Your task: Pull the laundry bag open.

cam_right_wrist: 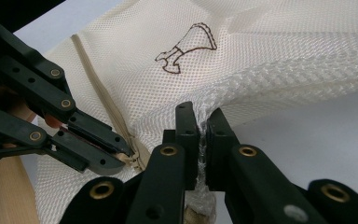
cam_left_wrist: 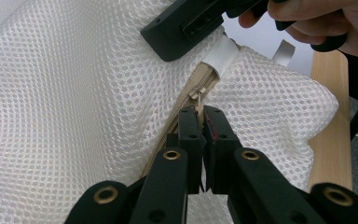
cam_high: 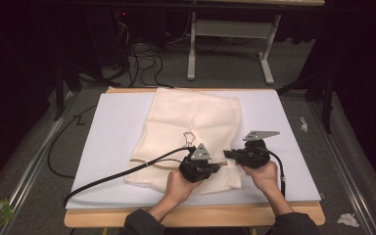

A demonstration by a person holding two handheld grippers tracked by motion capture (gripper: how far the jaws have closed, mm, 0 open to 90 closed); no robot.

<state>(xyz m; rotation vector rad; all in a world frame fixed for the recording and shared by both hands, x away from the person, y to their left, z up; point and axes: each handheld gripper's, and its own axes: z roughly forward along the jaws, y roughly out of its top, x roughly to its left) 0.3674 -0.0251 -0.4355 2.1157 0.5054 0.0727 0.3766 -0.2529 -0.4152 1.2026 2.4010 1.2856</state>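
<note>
- White sheet [cam_high: 112,127] covers a pale wooden table [cam_high: 196,216] in the middle of the high view; grey floor, loose black cables [cam_high: 144,61] and a grey metal frame [cam_high: 230,44] lie beyond, in the upper part.
- Cream honeycomb-mesh bag [cam_high: 191,122], soft and rumpled, lies centred on the sheet, with a beige zip [cam_left_wrist: 179,109] along its near edge and a small brown stitched outline [cam_right_wrist: 186,49].
- Left claw [cam_left_wrist: 200,114], at lower centre of the high view, is clamped together on the small metal zip pull [cam_left_wrist: 199,93].
- Right claw [cam_right_wrist: 200,121], just to its right, is pinched shut on a bunched fold of the mesh at the bag's corner.
</note>
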